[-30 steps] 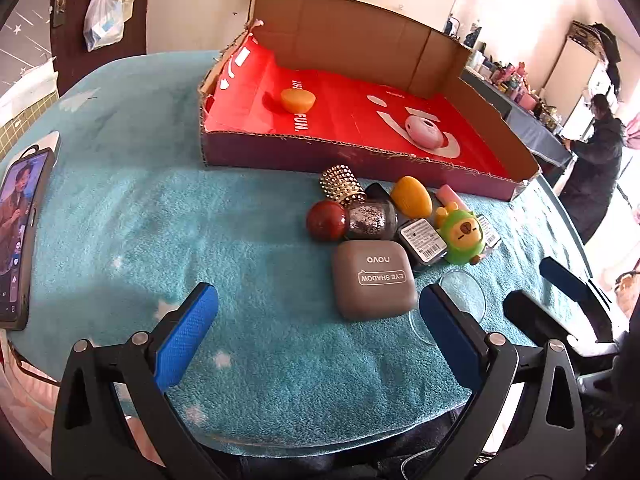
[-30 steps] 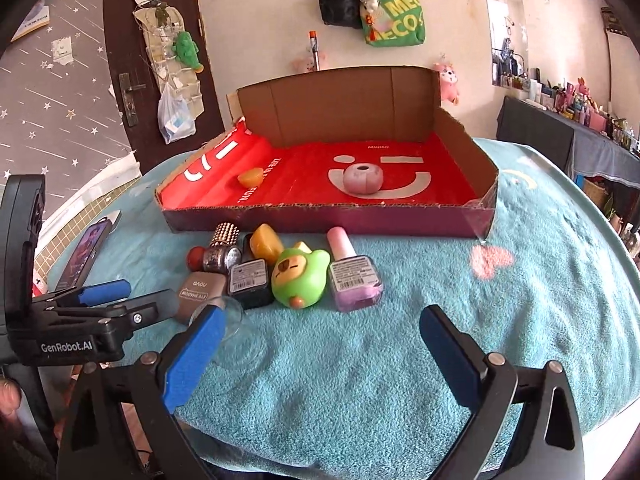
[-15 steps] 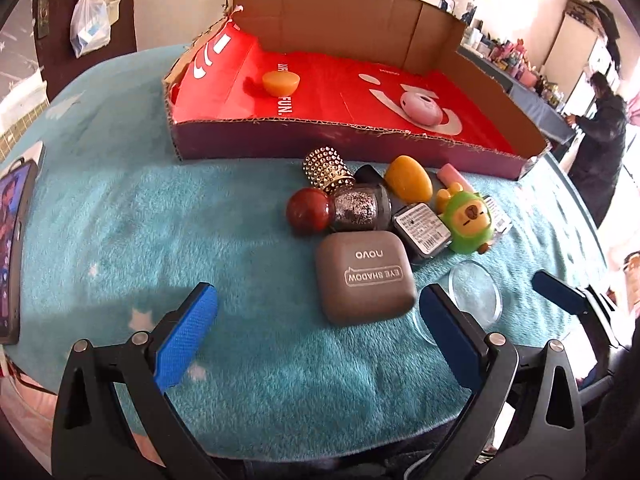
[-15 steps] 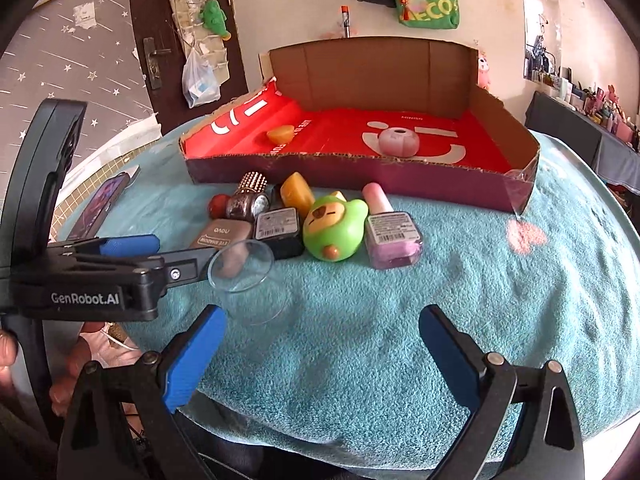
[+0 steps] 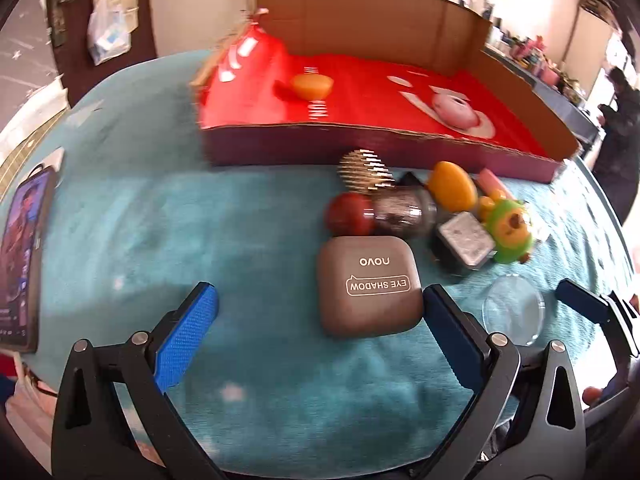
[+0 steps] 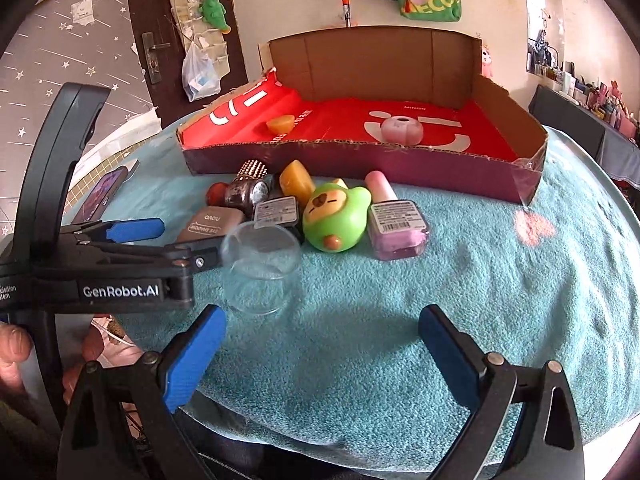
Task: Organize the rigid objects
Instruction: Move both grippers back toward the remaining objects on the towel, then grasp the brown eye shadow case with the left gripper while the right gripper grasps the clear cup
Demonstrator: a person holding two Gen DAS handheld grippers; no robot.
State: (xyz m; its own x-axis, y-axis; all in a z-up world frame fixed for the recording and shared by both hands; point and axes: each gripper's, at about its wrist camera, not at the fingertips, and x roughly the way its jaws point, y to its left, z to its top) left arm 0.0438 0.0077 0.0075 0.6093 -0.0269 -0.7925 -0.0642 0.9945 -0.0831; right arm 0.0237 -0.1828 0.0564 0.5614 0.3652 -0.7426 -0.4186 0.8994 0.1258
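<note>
A taupe eye-shadow case (image 5: pixel 370 284) lies on the teal towel just ahead of my open left gripper (image 5: pixel 320 320), close to its right finger. Behind it sit a red ball (image 5: pixel 348 214), a glitter jar (image 5: pixel 404 210), a studded gold cap (image 5: pixel 366 170), an orange piece (image 5: pixel 452 190), a black boxed item (image 5: pixel 464 238) and a green toy (image 5: pixel 508 228). A clear glass dish (image 6: pixel 260 256) stands ahead of my open, empty right gripper (image 6: pixel 320 340), left of centre. A pink nail polish bottle (image 6: pixel 394 216) lies beside the green toy (image 6: pixel 336 218). The left gripper shows in the right wrist view (image 6: pixel 136 236).
A cardboard box with a red lining (image 6: pixel 400 160) stands behind the pile, holding an orange piece (image 6: pixel 280 124) and a pink round thing (image 6: pixel 402 130). A phone (image 5: pixel 24 260) lies at the towel's left edge. The towel's front edge is close to both grippers.
My left gripper has moved forward and right toward the eye-shadow case. My right gripper has moved closer to the pile and the glass dish. Both stay open.
</note>
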